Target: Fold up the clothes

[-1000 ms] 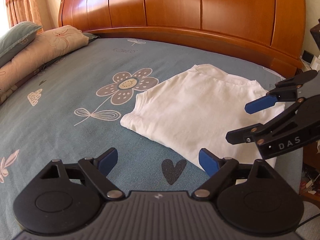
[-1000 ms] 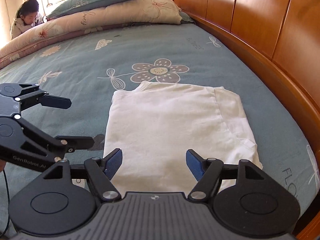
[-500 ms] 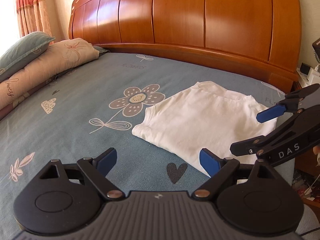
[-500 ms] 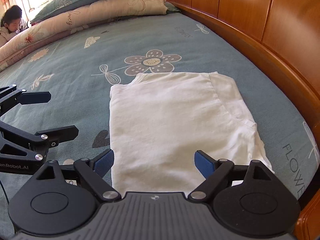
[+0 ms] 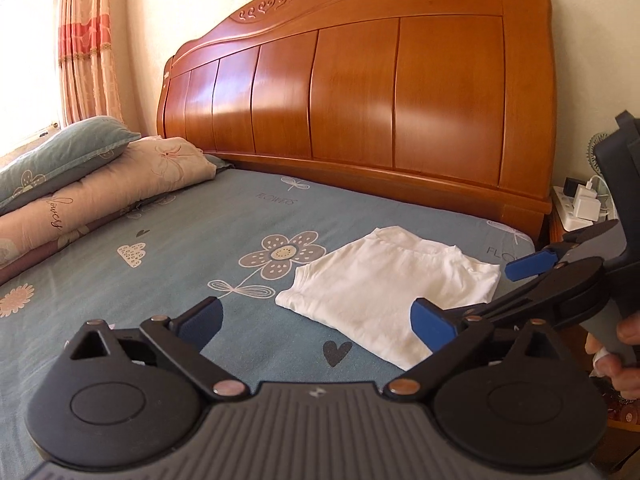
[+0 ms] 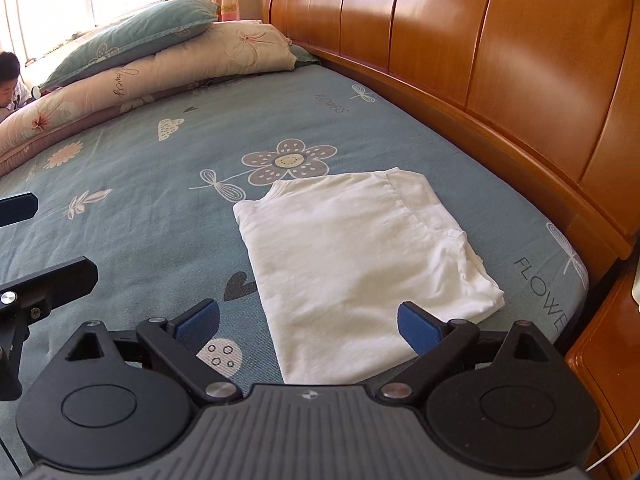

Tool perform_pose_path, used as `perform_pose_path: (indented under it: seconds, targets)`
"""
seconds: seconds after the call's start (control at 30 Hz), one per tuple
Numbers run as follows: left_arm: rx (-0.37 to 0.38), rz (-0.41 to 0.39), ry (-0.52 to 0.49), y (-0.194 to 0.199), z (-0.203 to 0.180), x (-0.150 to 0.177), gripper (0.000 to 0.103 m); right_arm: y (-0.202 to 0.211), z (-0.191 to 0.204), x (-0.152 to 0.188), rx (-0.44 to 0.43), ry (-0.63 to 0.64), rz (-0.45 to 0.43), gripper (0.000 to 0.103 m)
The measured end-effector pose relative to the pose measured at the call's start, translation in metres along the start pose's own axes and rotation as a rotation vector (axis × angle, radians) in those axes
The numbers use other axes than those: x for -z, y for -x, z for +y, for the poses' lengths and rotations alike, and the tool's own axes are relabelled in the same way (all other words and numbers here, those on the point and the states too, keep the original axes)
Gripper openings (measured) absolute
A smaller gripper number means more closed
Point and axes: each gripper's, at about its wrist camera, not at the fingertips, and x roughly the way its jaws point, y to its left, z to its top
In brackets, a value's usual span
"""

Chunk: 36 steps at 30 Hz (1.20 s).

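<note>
Shirt (image 6: 360,256), white, lies folded flat near the bed's (image 6: 140,208) corner. Left gripper (image 5: 316,320) and right gripper (image 6: 308,322) hover wide, empty. A careless snag could undo its layers.

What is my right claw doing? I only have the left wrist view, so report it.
Observer: The right claw is open, pads wide apart, gripping nothing. The near part of the white shirt shows between them.
Operator: Check the shirt edge that the claw hides from me.
Observer: That edge lies folded, with its layers slightly bunched at the corner beside the FLOWERS print.
Operator: Look past the pillows.
Observer: A person is partly in view beyond the pillows, by the window.
</note>
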Motion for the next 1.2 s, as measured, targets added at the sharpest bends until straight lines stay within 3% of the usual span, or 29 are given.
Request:
perform_pose_path:
  seconds: [0.2,0.77,1.2]
  targets:
    - [-0.02,-0.06,-0.001,0.043,-0.004,0.007,0.101,0.046,0.016,0.031,0.006,-0.014,-0.066,0.103]
    - [-0.218,0.053,0.168,0.117,-0.025,0.068,0.102,0.104,0.047,0.114,-0.064,0.013,-0.028,0.103]
    - [-0.133,0.127,0.137,0.116,-0.038,0.035,0.102,0.134,0.048,0.114,0.053,0.01,-0.145,0.103]
